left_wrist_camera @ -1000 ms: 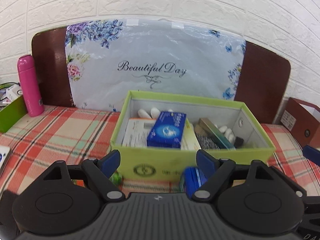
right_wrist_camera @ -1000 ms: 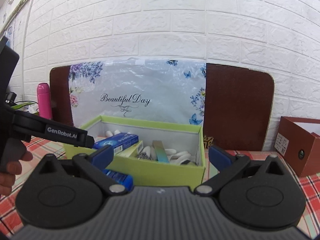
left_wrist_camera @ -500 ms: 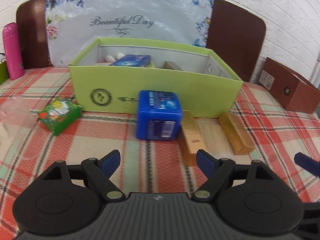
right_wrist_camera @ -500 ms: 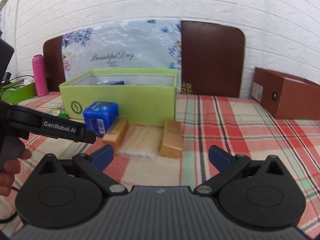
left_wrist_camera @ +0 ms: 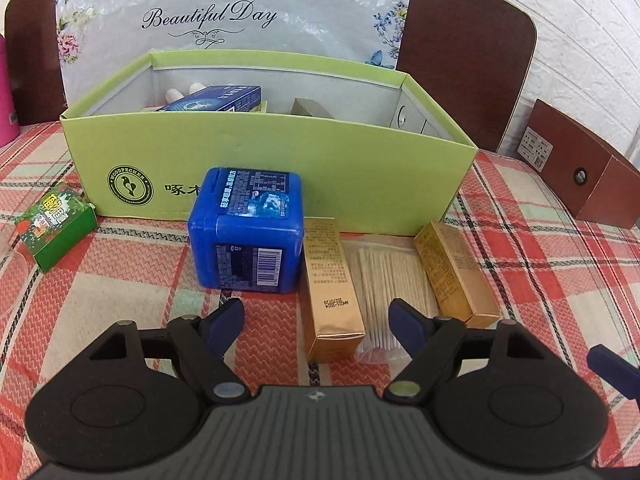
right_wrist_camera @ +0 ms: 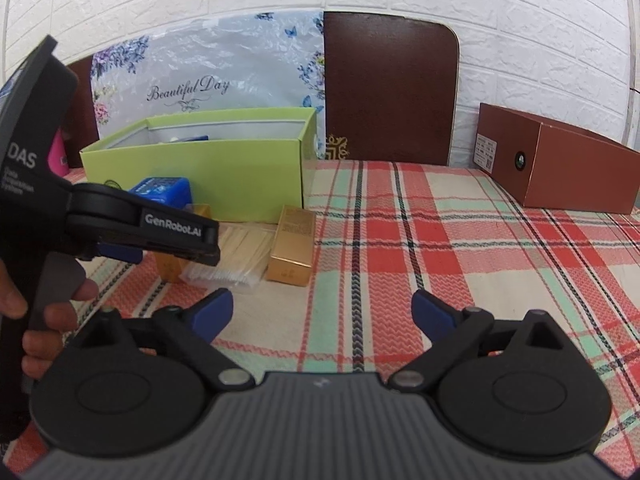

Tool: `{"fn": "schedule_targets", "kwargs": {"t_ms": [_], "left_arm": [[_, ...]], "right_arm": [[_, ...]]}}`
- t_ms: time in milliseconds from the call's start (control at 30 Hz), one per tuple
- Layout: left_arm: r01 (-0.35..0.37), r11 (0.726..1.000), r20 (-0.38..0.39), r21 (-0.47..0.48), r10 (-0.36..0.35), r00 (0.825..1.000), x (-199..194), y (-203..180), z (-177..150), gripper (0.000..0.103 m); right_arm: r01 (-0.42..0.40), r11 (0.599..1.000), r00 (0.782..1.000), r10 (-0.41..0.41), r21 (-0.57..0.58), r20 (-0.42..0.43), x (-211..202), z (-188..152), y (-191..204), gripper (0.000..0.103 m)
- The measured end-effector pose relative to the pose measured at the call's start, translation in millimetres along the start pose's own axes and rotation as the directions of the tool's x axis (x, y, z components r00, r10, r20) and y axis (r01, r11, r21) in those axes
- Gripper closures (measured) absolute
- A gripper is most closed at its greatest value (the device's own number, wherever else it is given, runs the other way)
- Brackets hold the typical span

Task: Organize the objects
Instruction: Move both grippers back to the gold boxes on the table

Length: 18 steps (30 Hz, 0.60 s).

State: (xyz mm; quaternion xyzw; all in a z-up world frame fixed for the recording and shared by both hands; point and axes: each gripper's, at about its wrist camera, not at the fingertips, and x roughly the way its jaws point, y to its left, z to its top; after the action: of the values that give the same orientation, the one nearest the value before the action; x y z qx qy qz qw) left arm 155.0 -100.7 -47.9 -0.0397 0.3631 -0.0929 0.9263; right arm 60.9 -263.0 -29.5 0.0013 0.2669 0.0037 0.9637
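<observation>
A light green box holds a blue carton and other small items. In front of it on the plaid cloth lie a blue cube container, a gold box, a bag of cotton swabs, a second gold box and a small green packet. My left gripper is open and empty, low over the cloth just before the first gold box. My right gripper is open and empty, to the right of the second gold box.
A brown cardboard box stands at the right. A floral bag and dark boards lean on the white brick wall behind the green box. A pink bottle stands at far left. The left gripper's body crosses the right wrist view.
Both grippers have pulled back from above the green box and come down low over the cloth. The objects in front of the box have come into view. Both stay open.
</observation>
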Motion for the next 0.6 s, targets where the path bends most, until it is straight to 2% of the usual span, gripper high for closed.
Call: {"fn": "schedule_targets", "kwargs": {"t_ms": [133, 233, 500, 600], "left_arm": [[0.002, 1.000, 0.002, 0.010, -0.002, 1.000, 1, 0, 0, 0.033], [0.004, 1.000, 0.005, 0.015, -0.004, 1.000, 2, 1, 1, 0.034], [0.015, 1.000, 0.007, 0.011, -0.015, 1.000, 5, 4, 3, 0.036], [0.015, 1.000, 0.005, 0.016, -0.015, 1.000, 5, 5, 4, 0.039]], "right_arm": [[-0.005, 1.000, 1.000, 0.005, -0.006, -0.012, 11, 7, 0, 0.020], [-0.030, 0.999, 0.999, 0.029, -0.028, -0.024, 25, 16, 3, 0.028], [-0.048, 0.994, 0.998, 0.044, -0.094, -0.041, 60, 29, 18, 0.039], [-0.056, 0.993, 0.997, 0.050, -0.099, -0.064, 72, 29, 18, 0.056]]}}
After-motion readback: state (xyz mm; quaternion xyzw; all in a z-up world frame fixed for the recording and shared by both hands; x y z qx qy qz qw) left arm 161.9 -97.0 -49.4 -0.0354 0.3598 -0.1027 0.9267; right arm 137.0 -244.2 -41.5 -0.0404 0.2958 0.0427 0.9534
